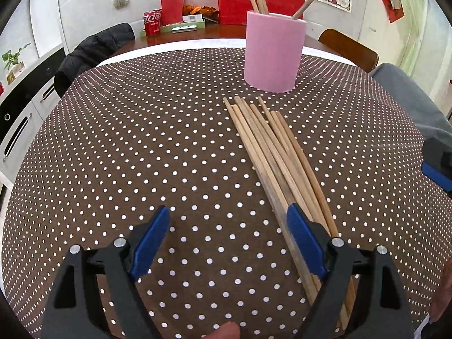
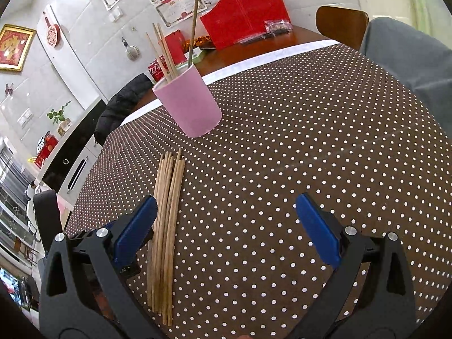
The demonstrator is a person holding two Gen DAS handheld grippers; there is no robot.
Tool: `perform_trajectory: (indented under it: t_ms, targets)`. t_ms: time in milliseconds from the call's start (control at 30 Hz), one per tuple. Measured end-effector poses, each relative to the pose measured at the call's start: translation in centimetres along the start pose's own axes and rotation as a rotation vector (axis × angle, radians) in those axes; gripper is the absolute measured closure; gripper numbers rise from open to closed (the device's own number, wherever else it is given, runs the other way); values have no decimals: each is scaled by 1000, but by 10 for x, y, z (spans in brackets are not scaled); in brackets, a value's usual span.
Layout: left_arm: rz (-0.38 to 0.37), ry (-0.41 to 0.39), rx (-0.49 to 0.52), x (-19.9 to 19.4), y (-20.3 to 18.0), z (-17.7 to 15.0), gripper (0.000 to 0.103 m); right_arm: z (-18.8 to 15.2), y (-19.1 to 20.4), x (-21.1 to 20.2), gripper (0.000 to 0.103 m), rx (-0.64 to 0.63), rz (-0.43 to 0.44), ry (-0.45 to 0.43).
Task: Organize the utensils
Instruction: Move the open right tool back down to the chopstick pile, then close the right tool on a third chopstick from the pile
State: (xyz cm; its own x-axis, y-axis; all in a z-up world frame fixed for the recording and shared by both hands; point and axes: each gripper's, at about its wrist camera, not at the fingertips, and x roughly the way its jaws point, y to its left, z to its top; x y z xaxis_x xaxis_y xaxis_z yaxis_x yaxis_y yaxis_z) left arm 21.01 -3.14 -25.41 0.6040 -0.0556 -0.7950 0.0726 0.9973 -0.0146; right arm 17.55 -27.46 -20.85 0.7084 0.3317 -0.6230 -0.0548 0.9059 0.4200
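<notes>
My left gripper (image 1: pixel 228 220) hangs with its jaws spread wide, nothing between them; the bundle of loose chopsticks (image 1: pixel 271 152) runs under its right finger, flat on the dotted tablecloth (image 1: pixel 127 141). My right gripper (image 2: pixel 226 212) gapes empty too, bundle beside its left finger. Pink cup (image 1: pixel 274 50) stands upright just beyond the chopstick tips, holding a few already.
</notes>
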Motion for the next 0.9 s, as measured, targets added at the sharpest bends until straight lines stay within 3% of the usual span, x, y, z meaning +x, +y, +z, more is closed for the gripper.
perform_trajectory:
  t_ms: [267, 433, 667, 767, 900]
  targets:
    - [2, -7, -4, 1, 5, -1, 16, -3, -1, 9, 6, 0, 0, 23]
    - [48, 12, -3, 7, 4, 4, 15, -4, 2, 13, 6, -12, -4, 35]
    - [37, 7, -12, 0, 24, 0, 15, -15, 29, 53, 6, -174, -55, 186]
    - [25, 1, -14, 0, 28, 1, 15, -16, 44, 68, 6, -261, -115, 191]
    - [16, -6, -15, 0, 29, 1, 15, -12, 53, 76, 6, -291, -101, 205]
